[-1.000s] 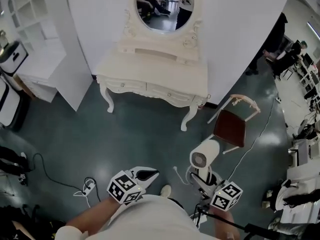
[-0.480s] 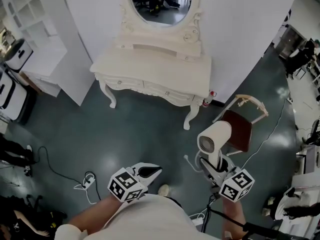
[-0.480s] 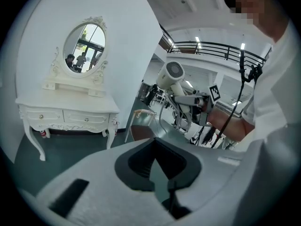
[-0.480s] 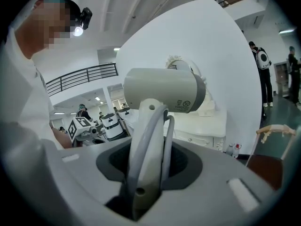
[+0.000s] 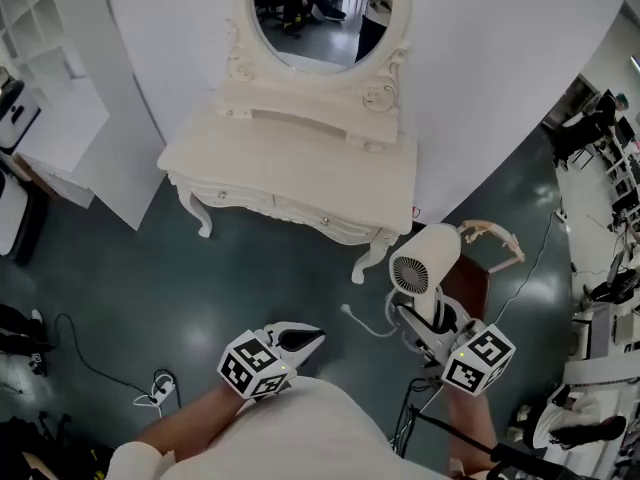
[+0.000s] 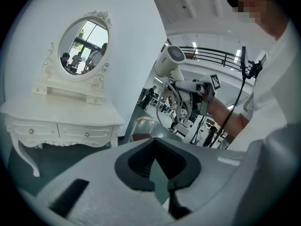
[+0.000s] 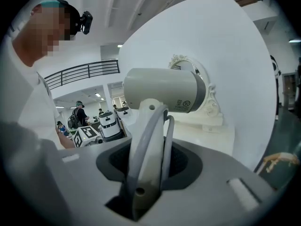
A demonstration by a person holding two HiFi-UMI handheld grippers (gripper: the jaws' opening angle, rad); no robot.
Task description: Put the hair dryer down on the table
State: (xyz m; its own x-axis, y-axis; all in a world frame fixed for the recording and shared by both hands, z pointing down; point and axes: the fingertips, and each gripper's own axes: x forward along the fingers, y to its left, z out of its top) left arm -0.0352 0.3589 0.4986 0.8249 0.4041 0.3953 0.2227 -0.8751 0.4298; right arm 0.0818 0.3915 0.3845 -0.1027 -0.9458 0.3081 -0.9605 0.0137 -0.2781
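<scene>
Hair dryer clamped in the right gripper, not yet on the table.
Right gripper's jaws grip the dryer's handle, with a grey cord running along it. The dryer is upright in the air above the floor, just off the table's near right corner, in front of a chair. Small print and round marks sit on the barrel by the nozzle band; too small to read. Left gripper has its jaws together with nothing between them, low on the near left. Both grippers carry black-and-white marker cubes. A mirror stands at the table's far edge.
</scene>
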